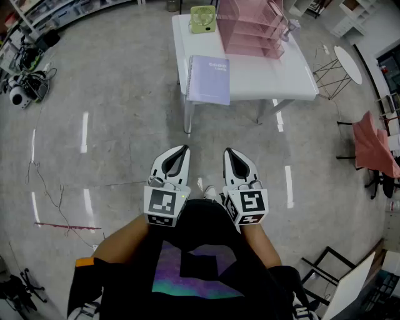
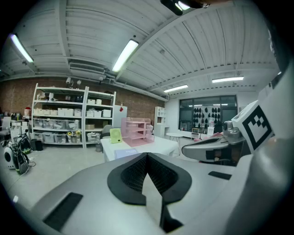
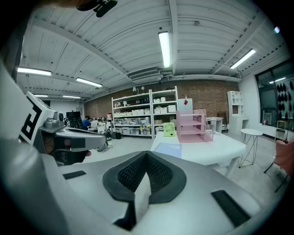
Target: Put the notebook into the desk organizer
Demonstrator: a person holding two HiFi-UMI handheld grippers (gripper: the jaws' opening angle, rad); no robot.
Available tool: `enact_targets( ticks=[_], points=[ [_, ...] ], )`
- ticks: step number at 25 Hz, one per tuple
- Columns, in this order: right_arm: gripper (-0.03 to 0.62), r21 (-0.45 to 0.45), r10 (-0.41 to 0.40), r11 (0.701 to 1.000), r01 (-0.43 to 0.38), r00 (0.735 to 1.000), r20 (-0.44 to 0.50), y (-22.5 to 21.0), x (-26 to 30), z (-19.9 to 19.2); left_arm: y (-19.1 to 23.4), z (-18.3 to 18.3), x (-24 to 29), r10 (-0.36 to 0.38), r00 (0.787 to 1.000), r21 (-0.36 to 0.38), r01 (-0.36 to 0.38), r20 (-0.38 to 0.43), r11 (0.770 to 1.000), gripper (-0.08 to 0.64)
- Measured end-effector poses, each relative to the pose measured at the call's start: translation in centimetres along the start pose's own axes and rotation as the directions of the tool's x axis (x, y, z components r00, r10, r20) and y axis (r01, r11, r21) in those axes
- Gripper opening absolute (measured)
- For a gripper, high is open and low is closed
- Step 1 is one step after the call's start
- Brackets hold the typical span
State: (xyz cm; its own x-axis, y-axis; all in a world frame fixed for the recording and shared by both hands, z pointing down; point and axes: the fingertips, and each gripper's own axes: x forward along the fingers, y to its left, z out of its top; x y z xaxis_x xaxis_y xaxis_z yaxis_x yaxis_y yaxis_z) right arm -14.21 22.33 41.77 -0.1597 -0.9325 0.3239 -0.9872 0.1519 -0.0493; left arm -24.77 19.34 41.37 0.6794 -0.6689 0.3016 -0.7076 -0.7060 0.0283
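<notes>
A lavender spiral notebook (image 1: 210, 79) lies flat on the white table (image 1: 275, 78), at its near left corner. Behind it stands the pink tiered desk organizer (image 1: 250, 28). Both grippers hang close to the person's body, well short of the table. My left gripper (image 1: 179, 152) is shut and holds nothing. My right gripper (image 1: 231, 154) is shut and empty too. In the left gripper view the notebook (image 2: 125, 153) and organizer (image 2: 135, 131) show far ahead; in the right gripper view the notebook (image 3: 168, 148) lies in front of the organizer (image 3: 193, 125).
A pale green small fan (image 1: 202, 18) stands on the table left of the organizer. A round white side table (image 1: 347, 64) and a chair draped in pink cloth (image 1: 374, 145) are at the right. Cables and gear (image 1: 25, 75) lie on the floor far left; shelving (image 3: 146, 112) lines the brick wall.
</notes>
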Motion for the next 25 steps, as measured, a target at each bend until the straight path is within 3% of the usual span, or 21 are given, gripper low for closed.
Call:
enact_targets(
  ticks=[6,19,25],
  points=[
    [0.014,-0.002,-0.020,1.000,0.020,1.000,0.002,0.8,0.5,0.3,1.1,0.7,-0.4,-0.013,0.999,0.011,0.012,0.030,1.000,0.003],
    [0.017,0.055,-0.066,0.996,0.066,0.998,0.012,0.6,3.0,1.7,5.7,1.2,-0.4,-0.092,0.996,-0.038,0.093,0.020,0.995,0.005],
    [0.020,0.086,-0.067,0.994,0.066,0.998,0.011,-1.6,5.7,1.9,8.5,0.8,2.2,-0.099,0.995,-0.086,0.098,-0.006,0.991,0.075]
  ],
)
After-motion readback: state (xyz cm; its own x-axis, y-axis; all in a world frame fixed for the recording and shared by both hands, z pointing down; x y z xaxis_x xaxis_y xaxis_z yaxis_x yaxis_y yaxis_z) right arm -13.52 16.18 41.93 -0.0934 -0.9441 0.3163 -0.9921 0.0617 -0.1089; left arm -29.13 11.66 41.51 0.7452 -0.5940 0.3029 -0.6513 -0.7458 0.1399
